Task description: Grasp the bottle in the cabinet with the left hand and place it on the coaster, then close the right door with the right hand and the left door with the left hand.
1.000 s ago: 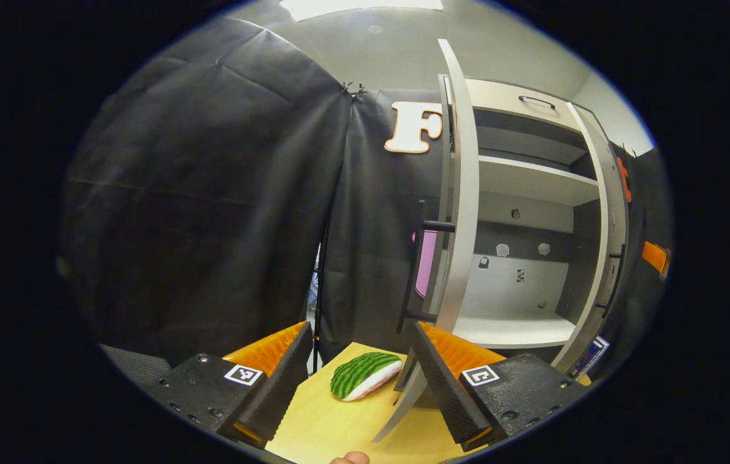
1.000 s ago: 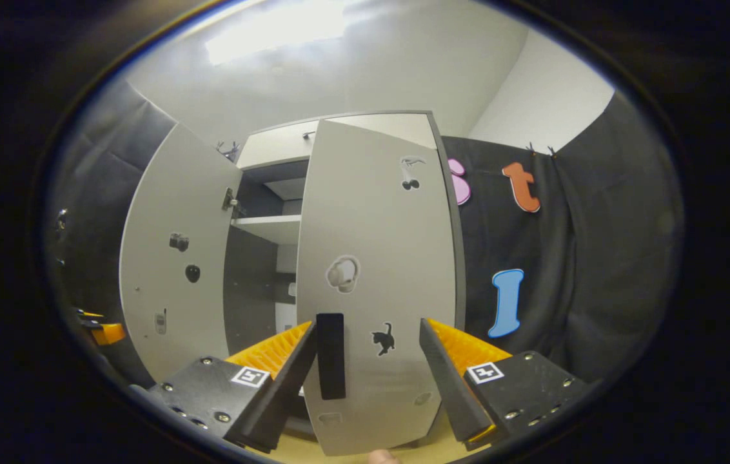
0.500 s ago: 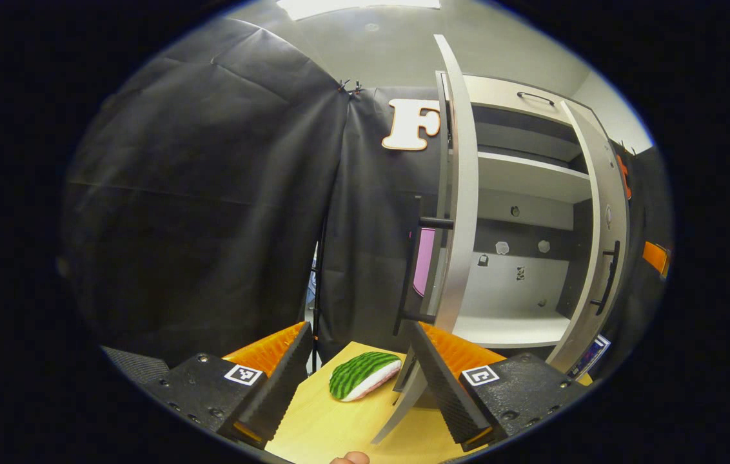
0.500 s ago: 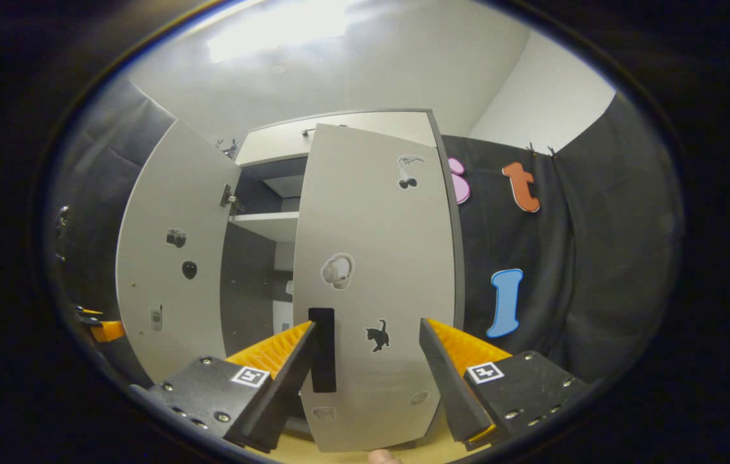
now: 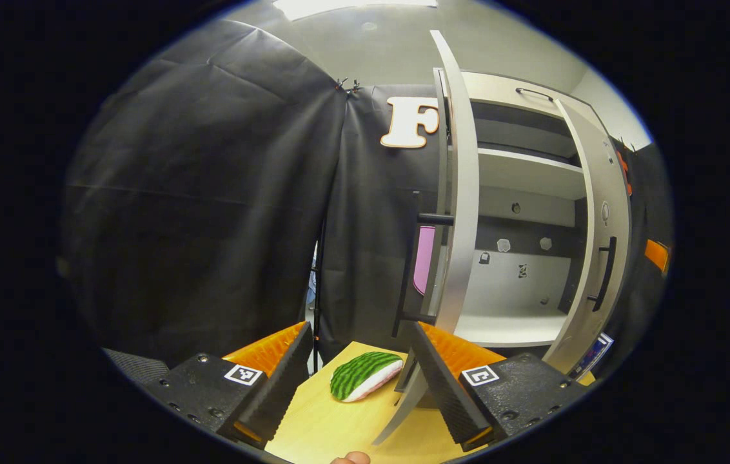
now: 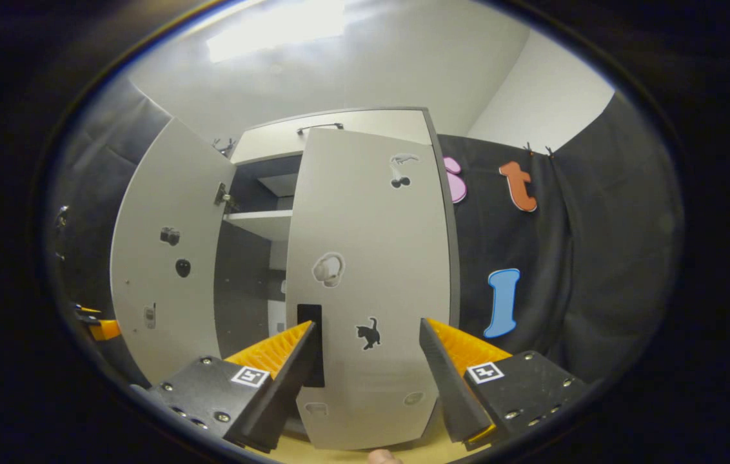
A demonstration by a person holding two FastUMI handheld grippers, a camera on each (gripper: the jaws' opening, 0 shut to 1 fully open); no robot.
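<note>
My left gripper (image 5: 358, 386) is open and holds nothing, low over the yellow table (image 5: 333, 428). Just ahead, the cabinet's left door (image 5: 462, 193) stands wide open, seen edge-on, with its black handle (image 5: 411, 258) on the outer side. The right door (image 5: 600, 225) is partly swung in. Both cabinet shelves (image 5: 513, 325) are bare. My right gripper (image 6: 365, 386) is open, close up against the outer face of the right door (image 6: 371, 277), whose black handle (image 6: 311, 345) sits beside its left finger. The left door (image 6: 165, 258) is open beyond.
A watermelon-patterned piece (image 5: 365, 376) lies on the table between my left fingers' line of sight. A small blue and white item (image 5: 592, 353) peeks out past the right door's lower edge. Black cloth walls close in on both sides.
The right door has swung further towards the cabinet, with my right gripper following it; its handle has slid leftward in the right gripper view. My left gripper has barely moved.
</note>
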